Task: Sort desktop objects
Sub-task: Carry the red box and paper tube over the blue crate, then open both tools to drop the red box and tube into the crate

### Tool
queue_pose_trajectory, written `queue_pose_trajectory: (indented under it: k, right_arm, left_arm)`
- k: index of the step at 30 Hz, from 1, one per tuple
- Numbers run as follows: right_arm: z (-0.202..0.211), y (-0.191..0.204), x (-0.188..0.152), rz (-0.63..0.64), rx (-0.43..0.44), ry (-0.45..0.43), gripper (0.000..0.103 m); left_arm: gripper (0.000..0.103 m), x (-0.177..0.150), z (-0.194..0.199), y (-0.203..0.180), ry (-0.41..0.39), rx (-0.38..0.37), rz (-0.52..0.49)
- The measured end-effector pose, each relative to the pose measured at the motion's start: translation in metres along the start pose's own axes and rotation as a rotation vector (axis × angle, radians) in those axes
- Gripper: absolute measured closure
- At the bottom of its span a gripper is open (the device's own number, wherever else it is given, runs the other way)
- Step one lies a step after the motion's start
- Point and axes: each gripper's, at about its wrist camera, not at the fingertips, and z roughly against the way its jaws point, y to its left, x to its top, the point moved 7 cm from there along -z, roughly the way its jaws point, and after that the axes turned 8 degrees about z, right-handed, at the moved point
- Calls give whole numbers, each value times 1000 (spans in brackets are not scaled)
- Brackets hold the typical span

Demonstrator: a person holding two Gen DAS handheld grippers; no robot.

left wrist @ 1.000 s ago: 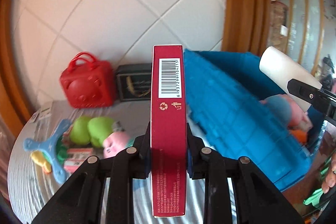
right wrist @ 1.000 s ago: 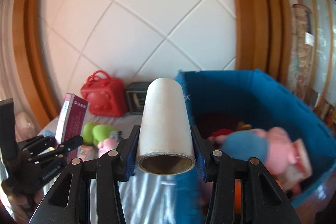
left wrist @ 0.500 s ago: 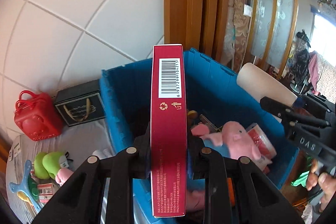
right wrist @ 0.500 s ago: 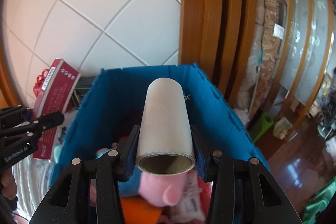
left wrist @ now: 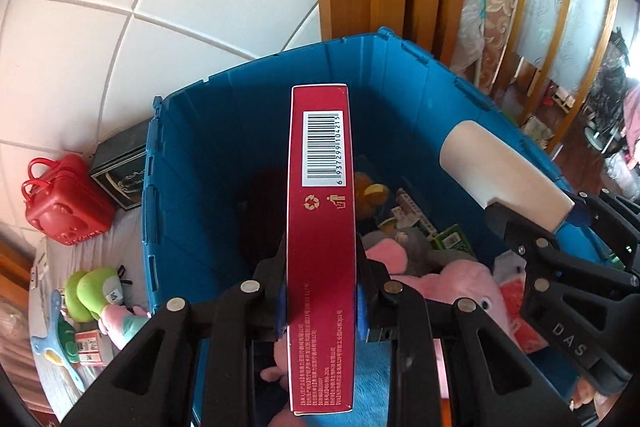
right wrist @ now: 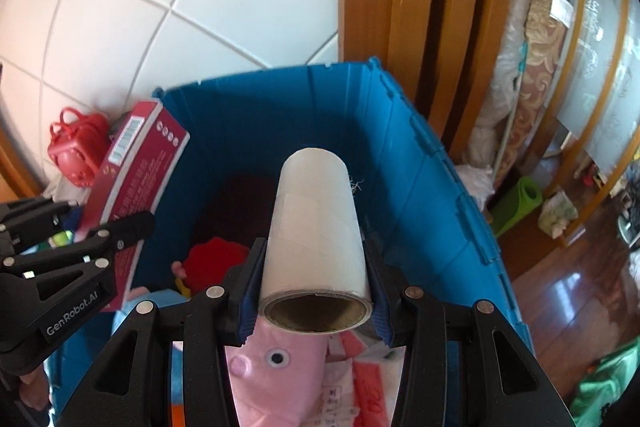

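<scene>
We've got both loads over the big blue plastic bin (left wrist: 192, 163) w/ toys piled in it. Left gripper (left wrist: 322, 301) is pinching the tall dark-red cardboard box w/ barcode (left wrist: 322, 219) edge-on, pads tight on both faces. Right gripper (right wrist: 316, 287) clamps the white paper roll w/ brown cardboard core (right wrist: 316, 223) across its width.

To do the drop well, we'd say: get both inside the rim, lower a bit, let go one at a time so they don't knock together.

Pink plush pig (right wrist: 276, 359) and a red toy (right wrist: 216, 259) fill the bottom; landing is soft but uneven. Left on the desk beside the bin: red plastic handbag-shaped case (left wrist: 64, 203), black box (left wrist: 120, 171), green plush (left wrist: 90, 291).
</scene>
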Motion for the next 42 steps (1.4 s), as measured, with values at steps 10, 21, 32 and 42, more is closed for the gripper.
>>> queue_pose_trajectory:
  k: [10, 21, 32, 42]
  right_arm:
    - [-25, -1, -8, 23, -13, 69, 58]
    - [-24, -2, -11, 29, -20, 82, 29]
    - [17, 8, -14, 90, -86, 61, 0]
    - [99, 88, -8, 161, 8, -97, 0]
  left_arm:
    - [78, -2, -22, 6, 35, 21, 31]
    - [50, -6, -26, 12, 45, 35, 27]
    - [50, -14, 11, 24, -6, -1, 16]
    - [31, -45, 109, 95, -262, -62, 31]
